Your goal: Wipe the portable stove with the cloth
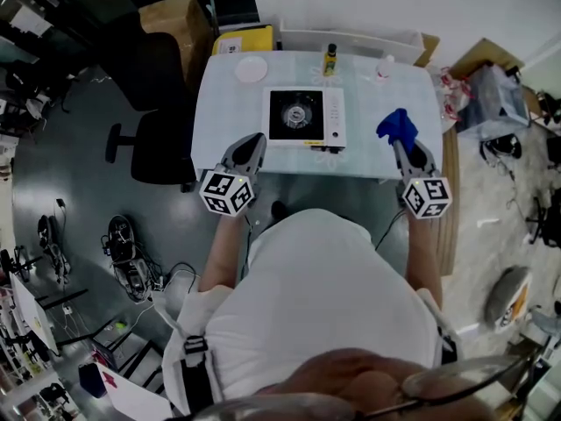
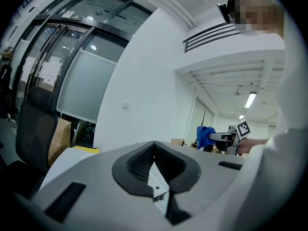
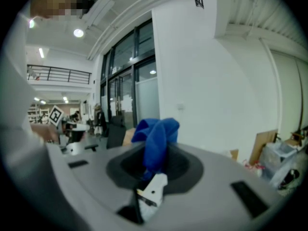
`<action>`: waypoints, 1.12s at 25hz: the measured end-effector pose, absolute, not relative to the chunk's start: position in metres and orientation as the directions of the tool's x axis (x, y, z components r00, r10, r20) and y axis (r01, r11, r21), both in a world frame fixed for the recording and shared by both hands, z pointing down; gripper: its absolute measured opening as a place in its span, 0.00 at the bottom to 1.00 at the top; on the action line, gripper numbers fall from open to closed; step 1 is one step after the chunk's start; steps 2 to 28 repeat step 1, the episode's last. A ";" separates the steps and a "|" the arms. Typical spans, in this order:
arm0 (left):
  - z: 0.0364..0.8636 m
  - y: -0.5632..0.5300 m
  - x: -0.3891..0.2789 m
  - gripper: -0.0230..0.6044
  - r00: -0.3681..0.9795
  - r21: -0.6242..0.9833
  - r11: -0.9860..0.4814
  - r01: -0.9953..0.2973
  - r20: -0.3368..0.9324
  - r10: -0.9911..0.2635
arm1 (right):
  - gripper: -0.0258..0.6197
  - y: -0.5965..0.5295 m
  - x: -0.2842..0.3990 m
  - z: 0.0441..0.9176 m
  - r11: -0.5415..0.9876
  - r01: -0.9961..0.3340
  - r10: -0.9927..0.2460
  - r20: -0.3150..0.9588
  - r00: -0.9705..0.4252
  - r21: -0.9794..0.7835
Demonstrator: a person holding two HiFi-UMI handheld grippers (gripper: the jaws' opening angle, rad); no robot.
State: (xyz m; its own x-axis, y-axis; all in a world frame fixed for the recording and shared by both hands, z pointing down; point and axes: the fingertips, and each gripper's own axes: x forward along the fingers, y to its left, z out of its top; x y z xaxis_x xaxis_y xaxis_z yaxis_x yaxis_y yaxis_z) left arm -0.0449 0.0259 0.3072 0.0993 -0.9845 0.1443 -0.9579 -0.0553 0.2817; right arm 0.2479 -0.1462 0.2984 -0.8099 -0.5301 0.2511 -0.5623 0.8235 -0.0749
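Note:
The white portable stove [image 1: 305, 117] with its black burner sits mid-table on the pale tablecloth [image 1: 219, 103]. My right gripper [image 1: 401, 140] hovers over the table's front right, to the right of the stove, shut on a bunched blue cloth [image 1: 397, 126]. In the right gripper view the cloth [image 3: 156, 137] sticks up from between the jaws. My left gripper [image 1: 253, 144] is at the table's front edge, just left of the stove, its jaws together with nothing in them. The left gripper view points up at the room and also catches the blue cloth [image 2: 205, 135].
A white plate [image 1: 252, 69], a yellow-labelled bottle [image 1: 330, 60] and a small clear bottle [image 1: 383, 67] stand along the table's far side. A black office chair [image 1: 162, 146] is left of the table. A yellow bin [image 1: 244, 40] and cardboard box [image 1: 180, 20] stand behind.

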 end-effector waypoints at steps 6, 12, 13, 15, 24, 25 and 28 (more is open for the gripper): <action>0.308 0.026 -0.045 0.09 0.097 0.282 -0.054 -0.958 0.143 -0.985 | 0.17 -0.147 0.248 0.298 0.823 -0.564 -0.532 0.249 -0.809 -0.073; 0.308 0.026 -0.045 0.09 0.097 0.282 -0.054 -0.958 0.143 -0.985 | 0.17 -0.147 0.248 0.298 0.823 -0.564 -0.532 0.249 -0.809 -0.073; 0.308 0.026 -0.045 0.09 0.097 0.282 -0.054 -0.958 0.143 -0.985 | 0.17 -0.147 0.248 0.298 0.823 -0.564 -0.532 0.249 -0.809 -0.073; 0.308 0.026 -0.045 0.09 0.097 0.282 -0.054 -0.958 0.143 -0.985 | 0.17 -0.147 0.248 0.298 0.823 -0.564 -0.532 0.249 -0.809 -0.073; 0.308 0.026 -0.045 0.09 0.097 0.282 -0.054 -0.958 0.143 -0.985 | 0.17 -0.147 0.248 0.298 0.823 -0.564 -0.532 0.249 -0.809 -0.073; 0.308 0.026 -0.045 0.09 0.097 0.282 -0.054 -0.958 0.143 -0.985 | 0.17 -0.147 0.248 0.298 0.823 -0.564 -0.532 0.249 -0.809 -0.073; 0.308 0.026 -0.045 0.09 0.097 0.282 -0.054 -0.958 0.143 -0.985 | 0.17 -0.147 0.248 0.298 0.823 -0.564 -0.532 0.249 -0.809 -0.073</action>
